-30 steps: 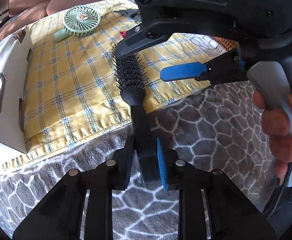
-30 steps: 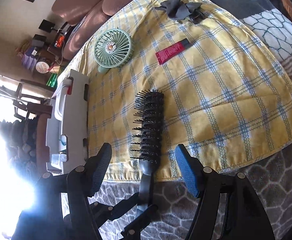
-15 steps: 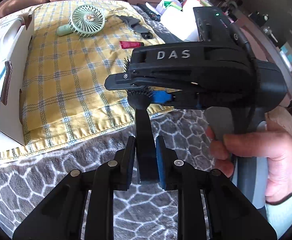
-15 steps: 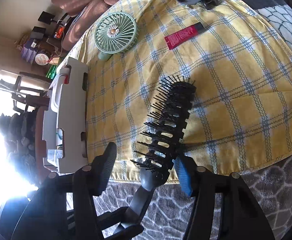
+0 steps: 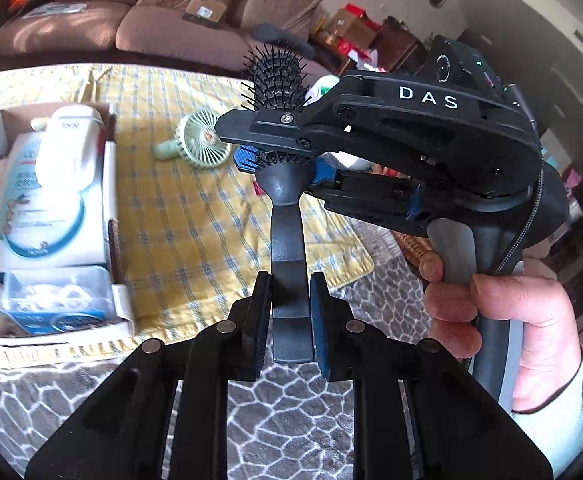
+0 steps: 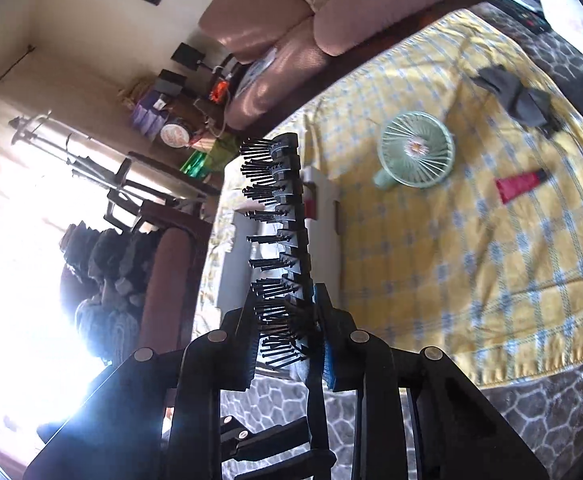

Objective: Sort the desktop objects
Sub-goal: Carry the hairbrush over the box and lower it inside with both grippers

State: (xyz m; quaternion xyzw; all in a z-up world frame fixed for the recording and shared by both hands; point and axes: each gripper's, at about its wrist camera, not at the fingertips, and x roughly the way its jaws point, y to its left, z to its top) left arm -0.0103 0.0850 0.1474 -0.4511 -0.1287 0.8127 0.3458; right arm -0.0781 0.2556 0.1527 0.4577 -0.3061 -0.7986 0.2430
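Note:
A black hairbrush (image 5: 287,216) is held in the air above the yellow checked cloth (image 5: 195,216). My left gripper (image 5: 289,312) is shut on its handle. My right gripper (image 5: 279,160) comes in from the right and is shut on the bristle head near the neck. In the right wrist view the bristle head (image 6: 279,240) stands up between that gripper's (image 6: 287,332) pads. A green hand fan (image 6: 415,150), a red tube (image 6: 519,186) and a dark cloth item (image 6: 515,94) lie on the cloth.
A white cardboard box (image 5: 51,216) with white packets and a bottle stands on the left of the cloth. A grey patterned blanket (image 5: 291,420) covers the near surface. A brown sofa (image 5: 151,12) runs along the back, with clutter at the right.
The brush has been lifted off the cloth and tilted upright. My right gripper has closed on the bristle head. Both views have swung up towards the sofa.

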